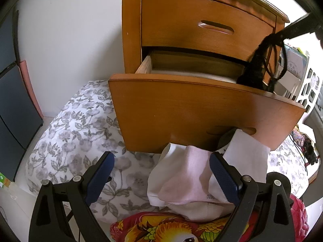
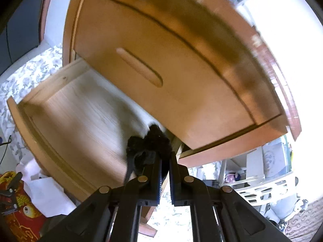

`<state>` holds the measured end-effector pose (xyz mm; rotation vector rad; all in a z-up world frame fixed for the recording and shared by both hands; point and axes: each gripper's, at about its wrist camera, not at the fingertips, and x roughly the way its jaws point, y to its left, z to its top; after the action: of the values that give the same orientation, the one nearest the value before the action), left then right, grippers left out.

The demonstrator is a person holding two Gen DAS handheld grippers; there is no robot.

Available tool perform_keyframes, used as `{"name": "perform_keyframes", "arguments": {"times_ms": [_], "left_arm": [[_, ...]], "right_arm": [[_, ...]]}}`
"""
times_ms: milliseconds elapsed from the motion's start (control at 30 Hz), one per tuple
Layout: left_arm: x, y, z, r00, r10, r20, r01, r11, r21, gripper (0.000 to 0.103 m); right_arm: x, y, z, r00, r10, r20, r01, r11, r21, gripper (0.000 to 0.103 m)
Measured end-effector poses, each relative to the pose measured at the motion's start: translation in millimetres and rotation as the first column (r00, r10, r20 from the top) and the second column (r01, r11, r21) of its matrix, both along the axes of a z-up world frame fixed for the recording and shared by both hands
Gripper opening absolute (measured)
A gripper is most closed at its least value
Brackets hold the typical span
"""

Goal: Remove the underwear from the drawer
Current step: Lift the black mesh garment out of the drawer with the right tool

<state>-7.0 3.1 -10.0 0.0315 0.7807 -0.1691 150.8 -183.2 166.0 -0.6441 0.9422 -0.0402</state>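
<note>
Black lacy underwear (image 2: 148, 147) pinched in right tongs (image 2: 165, 161) above wooden drawer (image 2: 66, 109); left tongs (image 1: 161, 173) spread

Landmark = wooden nightstand (image 1: 201, 16). Its upper front (image 2: 161, 70) is closed, w/ 1 slot handle (image 1: 216, 27). Floral-print bedding (image 1: 80, 131) lies below and left of it. White cloths (image 1: 193, 179) heaped just in front, atop a red parrot-print fabric (image 1: 161, 230). White lattice basket (image 1: 308, 88) to its right. Dark panels (image 1: 12, 100) stand far left by the wall.
</note>
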Motion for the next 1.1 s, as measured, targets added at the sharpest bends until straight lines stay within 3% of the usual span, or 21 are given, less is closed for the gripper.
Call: {"name": "perform_keyframes", "arguments": {"times_ms": [300,800,1100], "left_arm": [[-4.9,-1.5,3.9,1.000,0.007,0.024,-0.008,1.000,0.021,0.095],[-8.0,0.4,6.8,0.999,0.017,0.046,-0.018,1.000,0.015,0.095],[-17.3,3.2,13.1,0.996,0.026,0.086,-0.027,1.000,0.012,0.095]], "right_arm": [[-35.4,18.4,55.3,0.993,0.034,0.112,-0.036,0.999,0.018,0.006],[-90.7,43.3,138.1,0.952,0.079,0.296,-0.099,0.994,0.053,0.006],[-138.5,54.9,148.6,0.940,0.138,0.311,-0.169,0.983,0.075,0.006]]}}
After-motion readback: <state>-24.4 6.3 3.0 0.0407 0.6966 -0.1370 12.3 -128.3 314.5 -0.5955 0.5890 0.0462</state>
